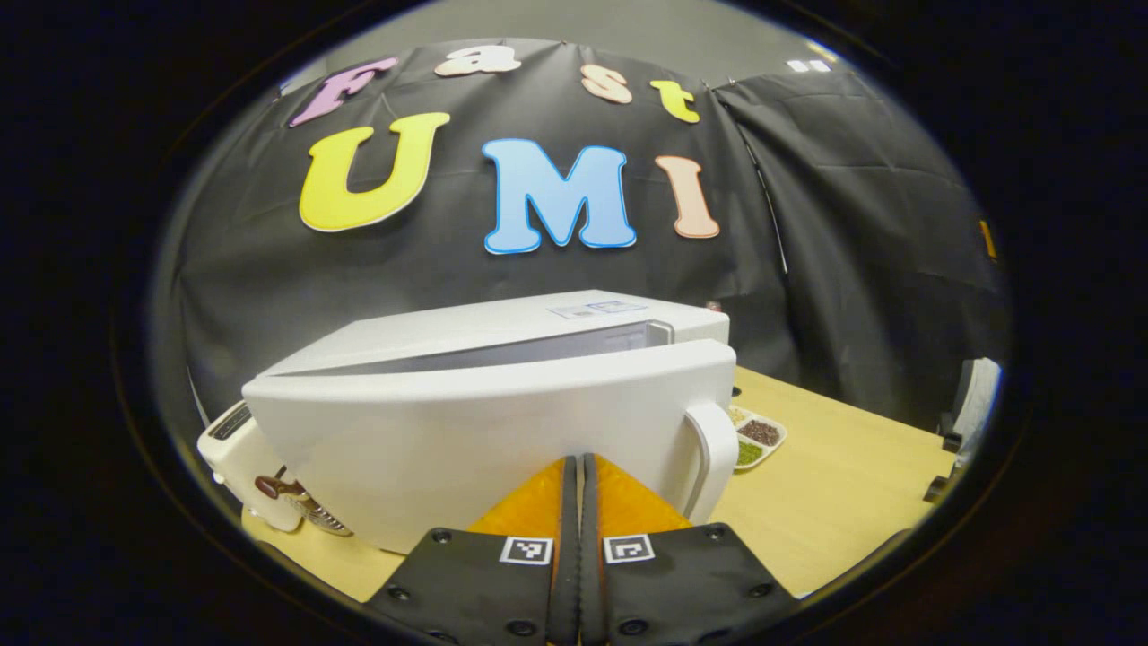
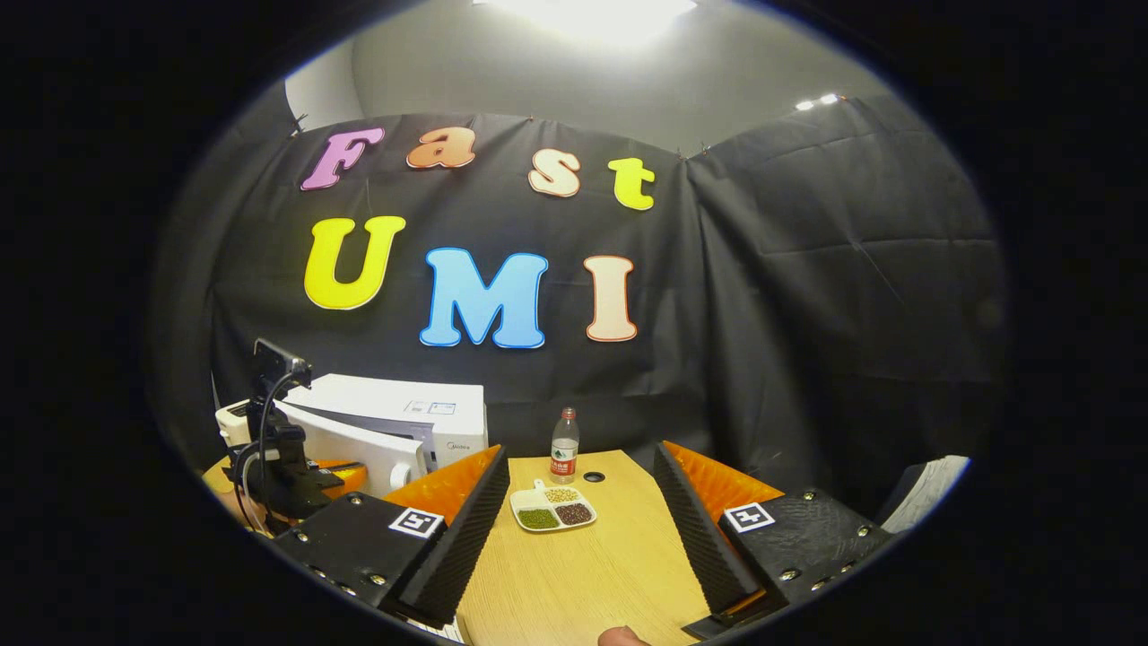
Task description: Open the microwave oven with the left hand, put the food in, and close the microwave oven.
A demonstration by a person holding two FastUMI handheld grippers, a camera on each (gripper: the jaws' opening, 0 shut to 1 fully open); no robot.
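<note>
With your left gripper (image 1: 578, 467) closed empty at lower centre against the ajar microwave door (image 1: 502, 440), hook its handle (image 1: 713, 458) and swing wide, keeping the open right gripper (image 2: 574, 511) above the food tray (image 2: 553, 509).

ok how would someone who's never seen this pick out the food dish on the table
Start at the white microwave oven on the wooden table. To its right, in front of a plastic water bottle, lies the white divided dish. Unlike the upright bottle, it lies flat and low, with three compartments holding green, pale and dark red beans or grains.
</note>
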